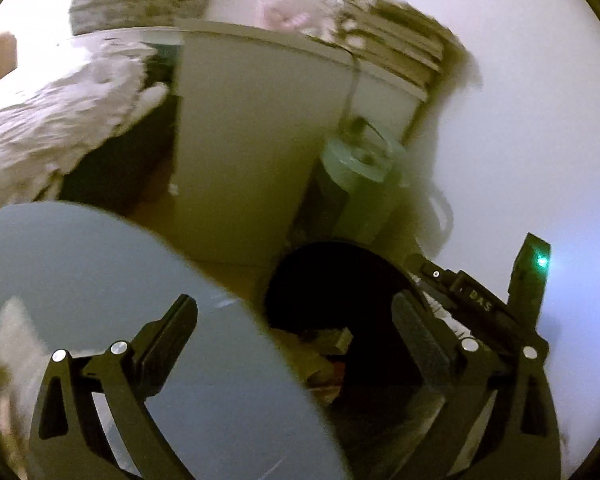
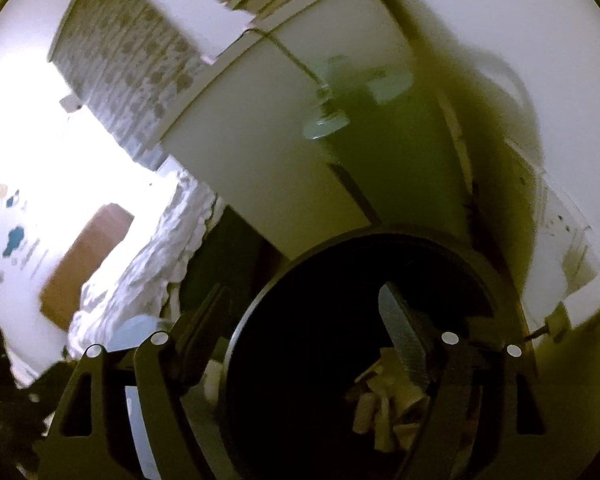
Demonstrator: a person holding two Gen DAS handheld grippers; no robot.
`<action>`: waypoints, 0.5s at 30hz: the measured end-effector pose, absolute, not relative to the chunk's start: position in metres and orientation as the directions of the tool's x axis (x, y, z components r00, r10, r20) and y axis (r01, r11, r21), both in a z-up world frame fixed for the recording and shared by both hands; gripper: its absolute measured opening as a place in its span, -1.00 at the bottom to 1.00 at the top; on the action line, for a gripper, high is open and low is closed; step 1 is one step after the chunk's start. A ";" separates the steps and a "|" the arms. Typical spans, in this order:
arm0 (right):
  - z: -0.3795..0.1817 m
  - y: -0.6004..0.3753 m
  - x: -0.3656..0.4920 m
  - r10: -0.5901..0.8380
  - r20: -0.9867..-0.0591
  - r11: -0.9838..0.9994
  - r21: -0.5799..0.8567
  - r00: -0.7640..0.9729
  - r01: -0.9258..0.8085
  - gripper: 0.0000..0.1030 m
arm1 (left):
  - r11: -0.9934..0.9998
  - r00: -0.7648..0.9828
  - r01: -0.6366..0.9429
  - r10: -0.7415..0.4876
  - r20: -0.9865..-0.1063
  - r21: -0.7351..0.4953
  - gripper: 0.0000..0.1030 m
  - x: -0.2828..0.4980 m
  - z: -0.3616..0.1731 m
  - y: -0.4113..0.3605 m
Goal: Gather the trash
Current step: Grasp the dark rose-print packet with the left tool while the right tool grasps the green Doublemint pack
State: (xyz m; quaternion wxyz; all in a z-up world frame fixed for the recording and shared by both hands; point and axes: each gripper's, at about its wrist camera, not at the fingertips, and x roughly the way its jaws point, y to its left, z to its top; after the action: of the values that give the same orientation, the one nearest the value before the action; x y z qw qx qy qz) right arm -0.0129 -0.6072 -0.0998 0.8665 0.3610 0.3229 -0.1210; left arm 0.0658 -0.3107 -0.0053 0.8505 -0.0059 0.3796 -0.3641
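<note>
A dark round trash bin (image 1: 340,276) stands on the floor by a white cabinet. In the left wrist view my left gripper (image 1: 296,320) is open and empty, just above the bin's rim, with paper scraps (image 1: 324,364) inside below it. In the right wrist view the bin (image 2: 340,320) fills the lower middle, with crumpled paper trash (image 2: 380,404) inside. My right gripper (image 2: 304,312) is open and empty, its right finger (image 2: 404,332) over the bin's mouth and its left finger outside the rim. The right gripper's body (image 1: 484,304) shows at the bin's right side.
A grey-blue round surface (image 1: 100,280) lies left of the bin. A white cabinet (image 1: 252,140) stands behind, with stacked books (image 1: 396,40) on top and a pale green canister (image 1: 360,176) beside it. A bed with white patterned bedding (image 1: 52,120) is at left. A white wall (image 1: 520,120) is at right.
</note>
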 end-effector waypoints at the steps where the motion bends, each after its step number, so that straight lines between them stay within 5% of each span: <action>1: -0.098 -0.599 -0.010 0.031 -0.645 0.726 0.540 0.763 0.426 0.48 | 0.750 0.465 0.597 -0.613 -0.639 -0.286 0.88 0.065 -0.003 -0.294; 12: -0.074 -0.499 0.008 0.148 -0.621 0.878 0.440 0.770 0.186 0.50 | 0.977 0.641 0.160 -0.214 -0.737 -0.144 0.88 0.057 -0.027 -0.084; 15: -0.067 -0.469 0.007 0.196 -0.611 0.884 0.449 0.767 0.132 0.52 | 0.980 0.595 0.103 -0.196 -0.780 -0.169 0.88 0.065 -0.044 -0.061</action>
State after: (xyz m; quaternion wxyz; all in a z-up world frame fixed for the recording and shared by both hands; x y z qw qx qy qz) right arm 0.0070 -0.4693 -0.0673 0.9087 0.2405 0.3408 0.0178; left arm 0.0654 -0.0615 -0.0442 0.8914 -0.0530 0.4422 -0.0839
